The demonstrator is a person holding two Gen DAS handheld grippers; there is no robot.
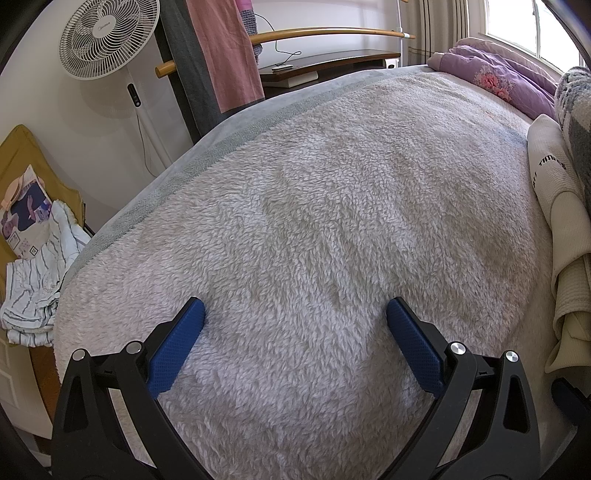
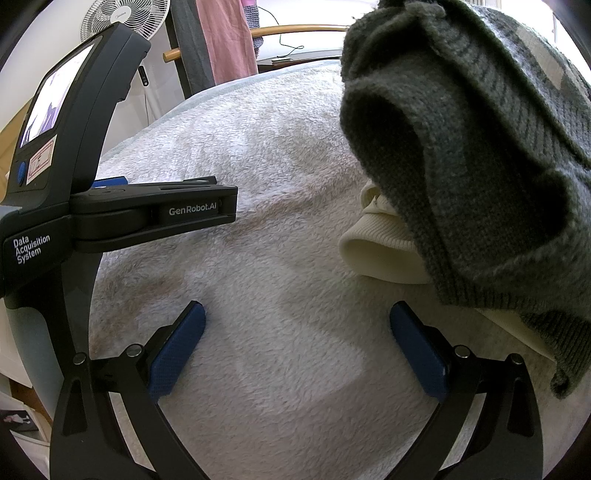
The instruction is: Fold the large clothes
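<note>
A bedroom seen from two cameras aimed across a bed.

Left wrist view, left to right: at the far left edge, a mustard-yellow chair (image 1: 22, 162) holds a crumpled white cloth with thin stripes (image 1: 40, 280) and a printed bag. Above it, in the upper left, a white pedestal fan (image 1: 109, 35) stands against a pale wall. Just right of the fan, a pink garment (image 1: 231, 48) and a dark grey one hang from a wooden rail. Behind them, at top centre, a dark low shelf carries a small white device with a cable.

The bed fills the middle of the frame, covered by a fluffy off-white fleece blanket (image 1: 332, 206) with a pale grey-blue border along its far left edge. The blanket's middle lies bare. In the upper right, a purple floral quilt (image 1: 495, 74) is bunched beside a bright window. At the right edge, a cream sweater (image 1: 554, 206) with dark lettering lies in a heap, under a grey knit sweater (image 1: 576, 110).

At the bottom, the left gripper (image 1: 295, 317) hovers over the blanket, its blue-padded fingers spread wide and holding nothing.

Right wrist view: the other gripper's body, with a small screen, fills the left side. The right gripper (image 2: 297, 317) is likewise spread wide and empty above the blanket. At the right, the grey knit sweater (image 2: 480, 147) looms close, draped over the cream sweater (image 2: 384, 251).
</note>
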